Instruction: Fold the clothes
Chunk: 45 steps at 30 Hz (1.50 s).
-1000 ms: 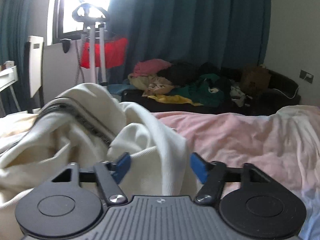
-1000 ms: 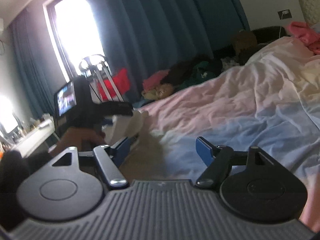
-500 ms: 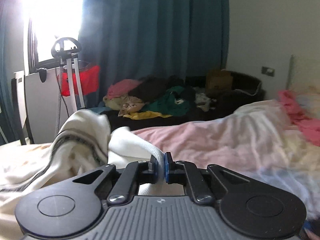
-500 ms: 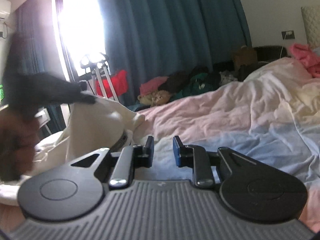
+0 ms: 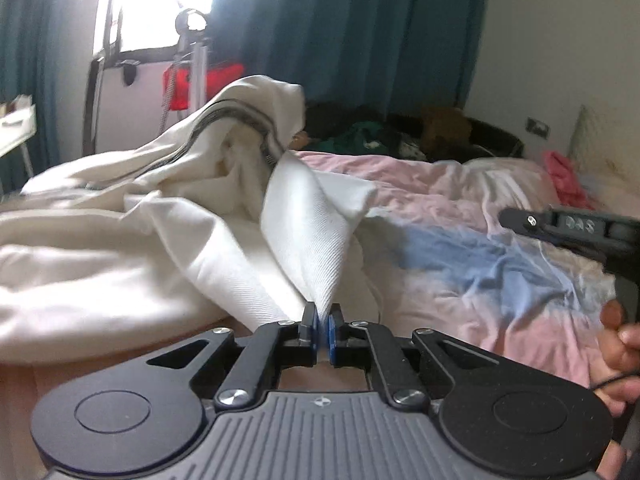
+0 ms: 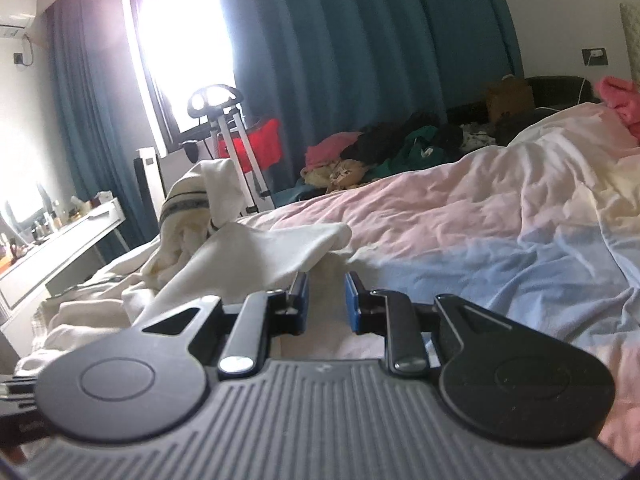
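A cream-white garment with a dark striped trim (image 5: 168,208) lies rumpled on the bed. My left gripper (image 5: 323,328) is shut on a fold of it and holds that fold lifted. The garment also shows in the right wrist view (image 6: 240,256), left of my right gripper (image 6: 326,298). The right gripper is partly open and empty, just above the bed; the lifted fold lies against its left finger. The right gripper's body (image 5: 576,228) shows at the right edge of the left wrist view, held in a hand.
The bed has a pink and blue duvet (image 6: 500,240). A pile of mixed clothes (image 6: 384,152) lies beyond the bed under teal curtains. A white stand with a red item (image 6: 240,140) stands by the window. A white desk (image 6: 60,240) is at left.
My left gripper, shut on the garment half a second ago, has pulled its fold up and towards me. My right gripper, wide open a second ago, narrowed, then opened a little and moved near the fold.
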### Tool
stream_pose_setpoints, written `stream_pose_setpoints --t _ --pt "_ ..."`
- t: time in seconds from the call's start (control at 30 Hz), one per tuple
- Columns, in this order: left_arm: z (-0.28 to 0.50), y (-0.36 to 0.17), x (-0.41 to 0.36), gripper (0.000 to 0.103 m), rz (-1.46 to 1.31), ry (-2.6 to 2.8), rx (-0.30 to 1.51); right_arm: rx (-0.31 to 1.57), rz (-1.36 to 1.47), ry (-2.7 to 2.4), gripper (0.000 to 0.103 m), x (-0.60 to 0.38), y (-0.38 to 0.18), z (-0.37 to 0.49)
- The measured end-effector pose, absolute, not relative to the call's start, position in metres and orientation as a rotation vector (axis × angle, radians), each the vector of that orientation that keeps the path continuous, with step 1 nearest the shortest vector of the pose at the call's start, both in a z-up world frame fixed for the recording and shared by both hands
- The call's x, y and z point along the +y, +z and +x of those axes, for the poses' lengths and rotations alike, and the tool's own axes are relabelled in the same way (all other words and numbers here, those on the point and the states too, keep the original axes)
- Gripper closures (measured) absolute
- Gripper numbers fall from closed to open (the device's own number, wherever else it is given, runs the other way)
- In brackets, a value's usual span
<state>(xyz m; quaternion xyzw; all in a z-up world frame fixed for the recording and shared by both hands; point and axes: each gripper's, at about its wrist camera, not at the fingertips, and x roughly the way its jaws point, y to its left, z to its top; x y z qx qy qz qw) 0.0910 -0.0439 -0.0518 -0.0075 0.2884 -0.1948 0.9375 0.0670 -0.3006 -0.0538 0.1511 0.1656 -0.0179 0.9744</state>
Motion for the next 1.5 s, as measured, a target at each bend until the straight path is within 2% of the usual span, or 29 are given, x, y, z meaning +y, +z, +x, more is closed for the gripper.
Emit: stream_pose_setpoints --t 0.03,0.1,0.17,0.2,0.27,0.37,0.43,0.47,0.53,0.57,0.6,0.83,0.93,1.0,1.07,1.1,1.3,1.5 --pt "0.089 -0.051 -0.042 0.095 -0.032 -0.395 0.580 0.337 0.300 -0.039 0.080 -0.299 -0.055 0.066" --pt "0.086 -0.050 -0.037 0.085 -0.066 -0.390 0.563 0.344 0.304 -0.038 0.080 -0.298 -0.056 0.067" --pt "0.080 -0.048 -0.033 0.066 -0.086 -0.387 0.548 0.352 0.318 -0.034 0.080 -0.298 -0.059 0.067" --pt "0.076 -0.047 -0.031 0.061 -0.091 -0.387 0.542 0.356 0.329 -0.030 0.080 -0.298 -0.060 0.067" --pt "0.072 -0.045 -0.028 0.040 -0.094 -0.373 0.535 0.368 0.376 -0.020 0.080 -0.301 -0.062 0.069" --pt "0.073 -0.042 -0.023 0.028 -0.111 -0.353 0.537 0.385 0.478 -0.052 0.079 -0.311 -0.067 0.075" --pt "0.074 -0.040 -0.016 0.024 -0.119 -0.316 0.526 0.415 0.539 -0.074 0.079 -0.319 -0.071 0.090" --pt "0.075 -0.040 -0.013 0.024 -0.119 -0.297 0.521 0.432 0.567 -0.087 0.075 -0.322 -0.072 0.099" --pt "0.078 -0.038 -0.008 0.023 -0.125 -0.269 0.515 0.472 0.622 -0.104 0.057 -0.328 -0.074 0.120" --pt "0.080 -0.038 -0.004 0.022 -0.134 -0.260 0.510 0.493 0.660 -0.095 0.038 -0.330 -0.076 0.132" --pt "0.083 -0.037 0.000 0.022 -0.145 -0.252 0.504 0.497 0.696 -0.079 0.029 -0.331 -0.078 0.144" --pt "0.112 -0.049 0.018 0.021 -0.181 -0.183 0.488 0.493 0.832 0.034 0.030 -0.328 -0.103 0.264" --pt "0.125 -0.059 0.027 0.021 -0.201 -0.167 0.503 0.544 0.904 -0.018 0.045 -0.327 -0.121 0.317" --pt "0.135 -0.067 0.031 0.021 -0.210 -0.152 0.518 0.579 0.892 -0.081 0.077 -0.323 -0.128 0.345" --pt "0.147 -0.075 0.034 0.021 -0.227 -0.140 0.549 0.596 0.869 -0.091 0.093 -0.320 -0.129 0.359" --pt "0.152 -0.080 0.035 0.021 -0.238 -0.139 0.563 0.572 0.832 -0.102 0.096 -0.318 -0.123 0.360" --pt "0.165 -0.091 0.041 0.021 -0.254 -0.128 0.592 0.387 0.684 -0.170 0.097 -0.345 -0.066 0.322" --pt "0.158 -0.087 0.041 0.021 -0.245 -0.128 0.589 0.195 0.648 -0.357 0.097 -0.418 -0.018 0.225"
